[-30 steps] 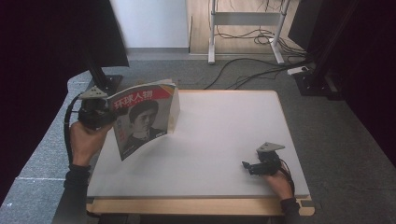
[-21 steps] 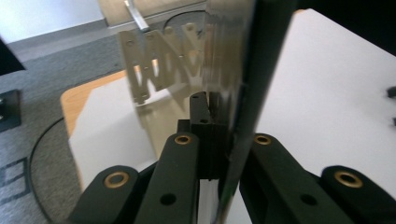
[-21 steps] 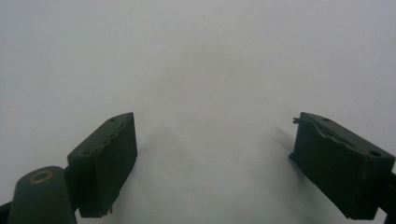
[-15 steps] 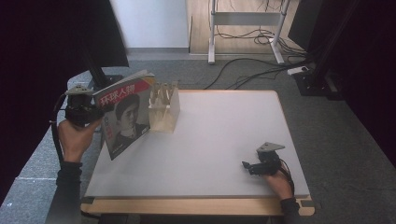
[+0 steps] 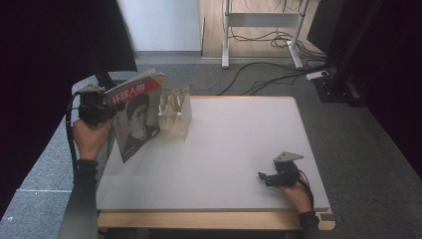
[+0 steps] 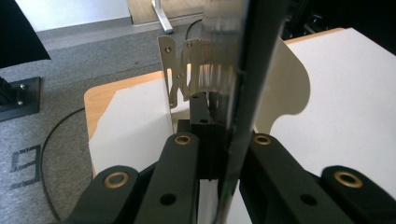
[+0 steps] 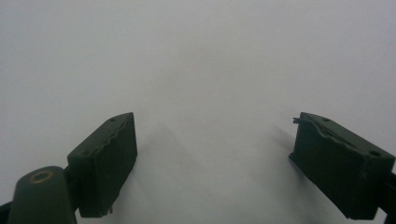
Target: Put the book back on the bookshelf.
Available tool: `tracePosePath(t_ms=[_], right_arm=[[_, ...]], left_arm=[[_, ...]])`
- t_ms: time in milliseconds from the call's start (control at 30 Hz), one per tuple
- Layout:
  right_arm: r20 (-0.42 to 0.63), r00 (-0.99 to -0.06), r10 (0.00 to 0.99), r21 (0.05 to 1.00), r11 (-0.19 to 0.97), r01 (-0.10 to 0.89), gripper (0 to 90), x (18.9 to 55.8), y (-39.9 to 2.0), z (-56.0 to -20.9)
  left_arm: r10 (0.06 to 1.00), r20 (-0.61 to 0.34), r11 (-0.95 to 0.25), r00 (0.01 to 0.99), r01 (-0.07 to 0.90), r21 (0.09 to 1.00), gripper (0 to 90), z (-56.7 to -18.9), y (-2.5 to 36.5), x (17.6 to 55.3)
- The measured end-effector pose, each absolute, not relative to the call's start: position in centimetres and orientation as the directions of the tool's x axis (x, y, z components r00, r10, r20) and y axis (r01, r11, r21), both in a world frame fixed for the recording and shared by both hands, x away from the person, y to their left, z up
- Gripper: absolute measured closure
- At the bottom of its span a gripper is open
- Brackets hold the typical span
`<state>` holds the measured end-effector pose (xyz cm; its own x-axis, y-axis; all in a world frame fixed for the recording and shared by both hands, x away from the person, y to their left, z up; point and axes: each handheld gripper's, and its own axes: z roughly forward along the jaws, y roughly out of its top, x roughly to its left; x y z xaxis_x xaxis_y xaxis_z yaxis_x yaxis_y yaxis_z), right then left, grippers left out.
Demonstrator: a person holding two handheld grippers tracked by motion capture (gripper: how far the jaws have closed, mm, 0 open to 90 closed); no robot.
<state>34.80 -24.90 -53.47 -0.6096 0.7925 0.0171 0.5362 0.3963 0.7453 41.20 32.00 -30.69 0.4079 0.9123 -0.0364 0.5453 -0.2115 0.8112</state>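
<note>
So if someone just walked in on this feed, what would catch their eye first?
Most likely the magazine with its red title band and portrait cover, held upright in the air at the table's left edge, clamped in the left tool. Right beside it stands a pale wooden rack with upright dividers, at the table's far left. The right tool rests open on the white table near the front right corner, holding nothing.

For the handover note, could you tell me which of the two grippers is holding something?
The left gripper, off the table's left edge: its fingers clamp the magazine. The right gripper rests open, empty.
</note>
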Motion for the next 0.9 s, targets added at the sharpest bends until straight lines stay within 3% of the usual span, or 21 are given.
tracePosePath(t_ms=[400, 633, 700, 900], right_arm=[[0.02, -0.61, 0.793, 0.747, 0.394, 0.536, 13.0, 34.8, -24.9, -53.5], [0.021, -0.611, 0.791, 0.745, 0.396, 0.538, 13.0, 34.8, -24.9, -53.5], [0.019, -0.612, 0.791, 0.744, 0.397, 0.537, 12.9, 34.8, -24.9, -53.5], [0.018, -0.61, 0.792, 0.745, 0.397, 0.537, 12.9, 34.8, -24.9, -53.5]], left_arm=[[0.913, -0.066, -0.154, 0.402, 0.491, 0.857, 86.8, -33.5, 30.8, 43.6], [0.898, -0.009, -0.263, 0.44, 0.553, 0.791, 84.9, -33.5, 30.9, 43.2], [0.887, -0.041, -0.264, 0.461, 0.578, 0.772, 84.0, -33.6, 31.1, 43.2], [0.893, -0.023, -0.289, 0.45, 0.611, 0.737, 82.3, -34.0, 31.3, 43.2]])
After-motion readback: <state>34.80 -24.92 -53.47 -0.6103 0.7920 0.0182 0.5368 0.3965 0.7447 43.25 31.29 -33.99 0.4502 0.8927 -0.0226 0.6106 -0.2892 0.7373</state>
